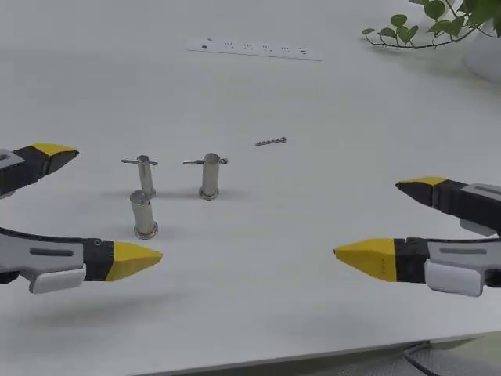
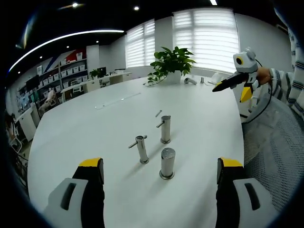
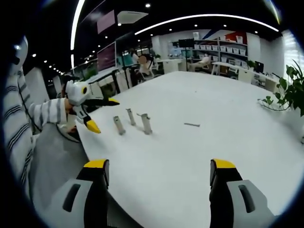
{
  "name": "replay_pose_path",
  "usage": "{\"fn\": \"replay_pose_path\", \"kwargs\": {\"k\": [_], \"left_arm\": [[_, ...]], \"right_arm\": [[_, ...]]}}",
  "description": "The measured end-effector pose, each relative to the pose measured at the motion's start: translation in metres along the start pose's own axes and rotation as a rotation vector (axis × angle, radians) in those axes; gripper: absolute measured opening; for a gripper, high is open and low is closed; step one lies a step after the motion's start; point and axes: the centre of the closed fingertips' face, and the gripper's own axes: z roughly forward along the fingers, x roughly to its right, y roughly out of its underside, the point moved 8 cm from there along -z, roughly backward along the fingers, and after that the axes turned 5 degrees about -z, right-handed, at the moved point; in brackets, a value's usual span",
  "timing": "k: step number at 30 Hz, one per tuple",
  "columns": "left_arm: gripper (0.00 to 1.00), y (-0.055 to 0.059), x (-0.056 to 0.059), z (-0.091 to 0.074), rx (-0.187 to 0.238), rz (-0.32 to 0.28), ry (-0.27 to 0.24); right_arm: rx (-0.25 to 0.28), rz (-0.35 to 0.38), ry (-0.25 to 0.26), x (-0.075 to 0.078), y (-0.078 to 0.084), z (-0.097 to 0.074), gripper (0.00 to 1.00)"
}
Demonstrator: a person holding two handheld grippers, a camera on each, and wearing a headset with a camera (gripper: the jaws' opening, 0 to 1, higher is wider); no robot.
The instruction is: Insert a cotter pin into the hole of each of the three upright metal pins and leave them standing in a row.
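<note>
Three upright metal pins stand on the white table. The back left pin (image 1: 144,174) (image 2: 141,149) and the back right pin (image 1: 209,175) (image 2: 165,129) each carry a cotter pin through the top. The nearer pin (image 1: 142,214) (image 2: 166,163) has none. A loose cotter pin (image 1: 271,142) (image 3: 192,125) lies flat beyond them. My left gripper (image 1: 100,205) (image 2: 159,170) is open at the left, its jaws on either side of the nearer pin and apart from it. At the right, well away from the pins, my right gripper (image 1: 383,222) (image 3: 159,172) is open and holds nothing.
A white power strip (image 1: 254,48) lies at the far side of the table. A potted plant (image 1: 438,22) (image 2: 172,61) stands at the far right corner. The table's near edge (image 1: 313,356) runs just below the grippers.
</note>
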Motion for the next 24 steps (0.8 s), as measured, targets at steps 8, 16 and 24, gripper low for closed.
{"fn": "replay_pose_path", "kwargs": {"k": [8, 16, 24], "left_arm": [[1.0, 0.007, -0.002, -0.003, -0.004, -0.056, -0.008], [1.0, 0.008, 0.0, -0.007, 0.027, -0.141, -0.016], [1.0, 0.008, 0.004, -0.01, 0.007, -0.166, -0.006]], "right_arm": [[-0.069, -0.146, -0.042, 0.026, -0.025, 0.011, 0.87], [-0.169, -0.296, -0.153, 0.048, -0.049, 0.038, 0.85], [-0.294, -0.466, -0.263, 0.062, -0.069, 0.081, 0.82]]}}
